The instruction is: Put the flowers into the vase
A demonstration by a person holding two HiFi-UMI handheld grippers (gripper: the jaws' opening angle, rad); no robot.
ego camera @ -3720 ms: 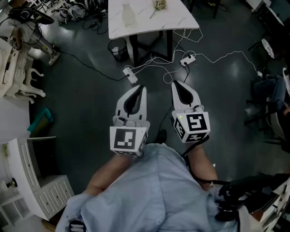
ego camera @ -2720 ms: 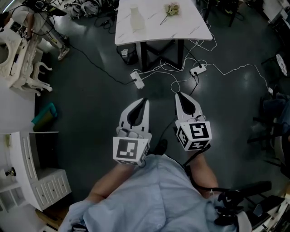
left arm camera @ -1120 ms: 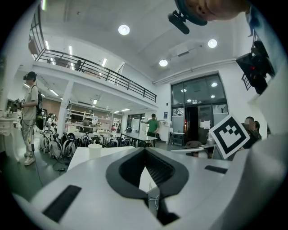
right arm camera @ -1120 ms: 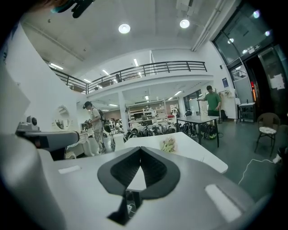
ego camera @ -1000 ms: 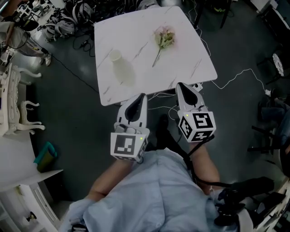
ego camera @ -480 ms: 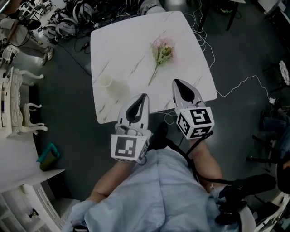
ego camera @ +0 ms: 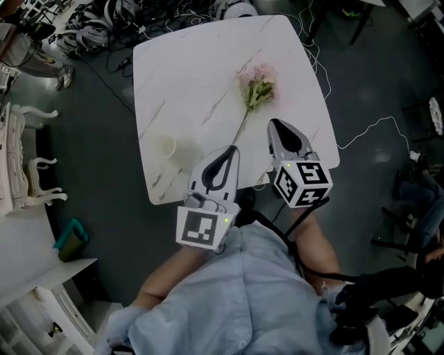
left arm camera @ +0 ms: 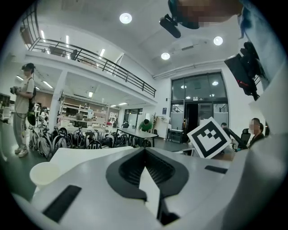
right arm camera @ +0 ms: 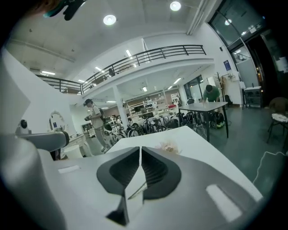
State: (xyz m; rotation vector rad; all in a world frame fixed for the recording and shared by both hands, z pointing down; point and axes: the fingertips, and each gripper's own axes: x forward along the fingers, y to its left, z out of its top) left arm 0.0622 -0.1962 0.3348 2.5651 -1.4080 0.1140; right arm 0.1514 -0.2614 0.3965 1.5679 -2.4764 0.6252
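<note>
A pink flower bunch (ego camera: 257, 87) with a long green stem lies on the white marble table (ego camera: 194, 62). A white vase (ego camera: 165, 147) stands near the table's front left. My left gripper (ego camera: 232, 148) is shut and empty over the front edge, right of the vase and just short of the stem's end. My right gripper (ego camera: 275, 124) hovers right of the stem; its jaws are just opening, a thin slit with nothing between them. The left gripper view has the vase (left arm camera: 44, 174) at lower left. In the right gripper view, the flowers (right arm camera: 169, 147) lie just past the jaws.
White carved furniture (ego camera: 24, 173) and a teal object (ego camera: 68, 236) stand on the dark floor at the left. Cables and gear (ego camera: 104, 17) lie beyond the table. A person (left arm camera: 23, 112) stands far off at the left, with bicycles behind.
The table has come much nearer across the frames. Both grippers now reach over its front edge, the left one close to the stem's end.
</note>
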